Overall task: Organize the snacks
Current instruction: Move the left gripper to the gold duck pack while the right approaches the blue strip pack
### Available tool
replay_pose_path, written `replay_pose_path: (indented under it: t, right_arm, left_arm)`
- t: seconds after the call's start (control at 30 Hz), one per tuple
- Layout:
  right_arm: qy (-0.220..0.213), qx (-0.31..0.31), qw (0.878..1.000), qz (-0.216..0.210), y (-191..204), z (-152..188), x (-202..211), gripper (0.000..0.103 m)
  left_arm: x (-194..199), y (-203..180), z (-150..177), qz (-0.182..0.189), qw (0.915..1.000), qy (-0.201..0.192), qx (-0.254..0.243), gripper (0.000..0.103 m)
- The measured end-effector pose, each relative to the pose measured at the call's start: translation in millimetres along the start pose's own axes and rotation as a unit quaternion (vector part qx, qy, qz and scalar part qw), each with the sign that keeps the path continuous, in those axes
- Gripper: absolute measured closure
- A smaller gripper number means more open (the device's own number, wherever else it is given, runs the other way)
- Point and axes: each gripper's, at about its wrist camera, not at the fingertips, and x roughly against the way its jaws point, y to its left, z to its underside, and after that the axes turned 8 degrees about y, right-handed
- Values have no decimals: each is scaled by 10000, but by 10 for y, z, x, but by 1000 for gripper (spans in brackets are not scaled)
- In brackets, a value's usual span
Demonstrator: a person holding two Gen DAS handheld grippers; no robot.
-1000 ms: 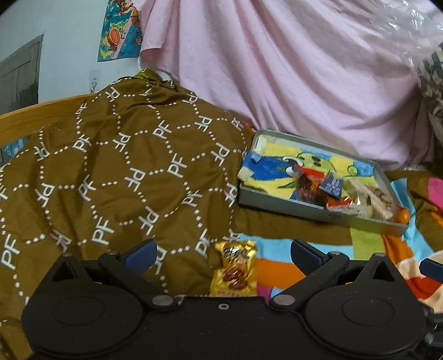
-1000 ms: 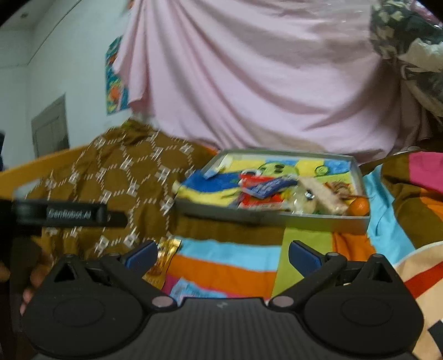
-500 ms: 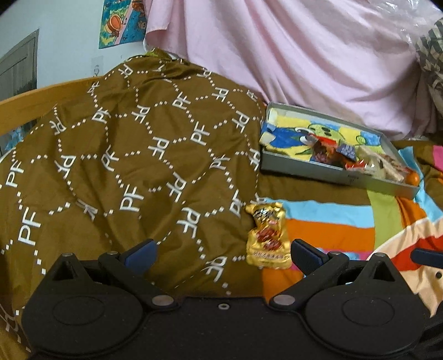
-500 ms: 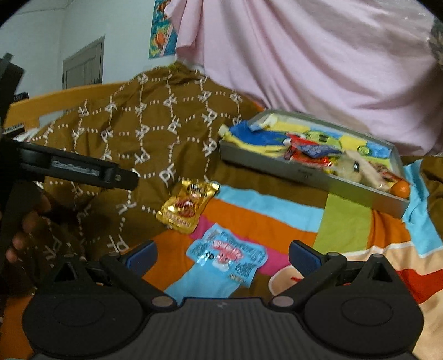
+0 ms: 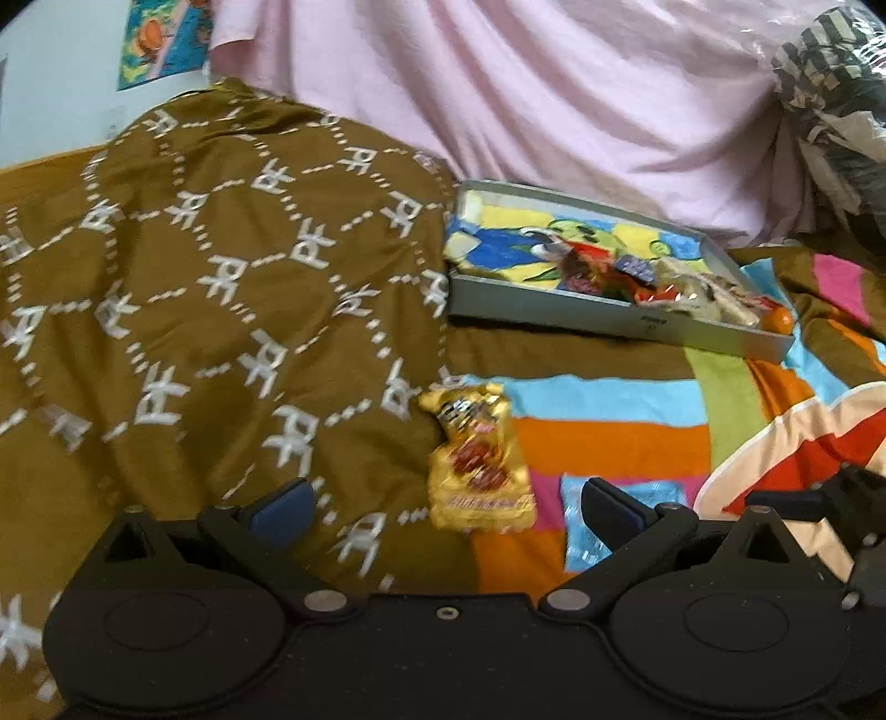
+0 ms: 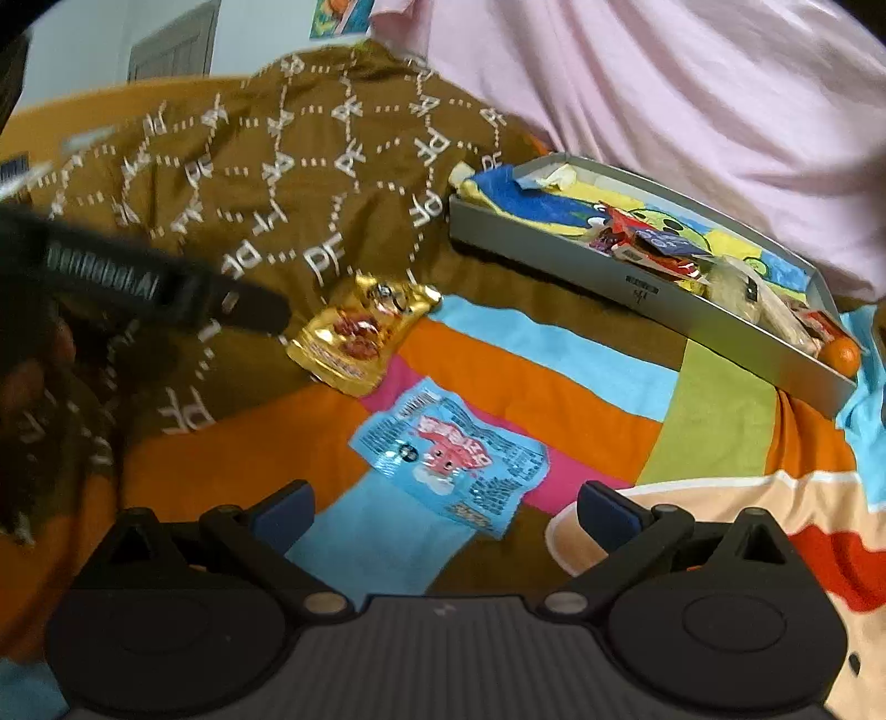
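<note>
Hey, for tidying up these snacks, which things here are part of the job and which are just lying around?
Part of the job:
gold snack packet
blue snack packet
grey tray already holding snacks
left gripper, open
right gripper, open

Just lying about:
brown patterned blanket
striped bedcover
pink sheet
wall poster

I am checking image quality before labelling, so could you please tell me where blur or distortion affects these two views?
Left wrist view: the gold foil snack packet is motion-smeared and its print unreadable; fisheye bends the grey metal tray. Right wrist view: the light blue snack packet is fairly sharp, while the left gripper at the left edge is streaked.
</note>
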Motion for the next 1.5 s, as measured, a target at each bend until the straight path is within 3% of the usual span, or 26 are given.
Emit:
replay_pose_path:
  t: [0.17,0.3,0.5,0.73,1.0,1.27,1.5]
  right_arm:
    - [299,-58,9994,-169,-75,-23,-222,0]
    - [214,-148,9994,-220,-138,-46,-327,0]
    - [-111,759,9970,113,-30,-89,-422,0]
    - [-114,572,9977,-343,-137,-134,-571,0]
    - [-45,292,9983,-502,-180,-130,-592,4]
    - [30,334,9978,-576,-142,-170,-556,17]
    - [509,-328,9973,-418,-224,-186,-491,25]
  left_arm:
    - [-234,-50,-76,214,9997,-46,-72,1]
    - [-418,-12,-144,415,9990,-77,150,1]
    - [-654,13,-231,932,9955,79,129,1]
    - [-850,99,-187,1109,9929,313,303,1]
    - [-878,18,-146,977,9948,297,41,1]
    - [-864,54,-148,1031,9942,288,126,1]
    - [-868,58,-152,1043,9940,296,150,1]
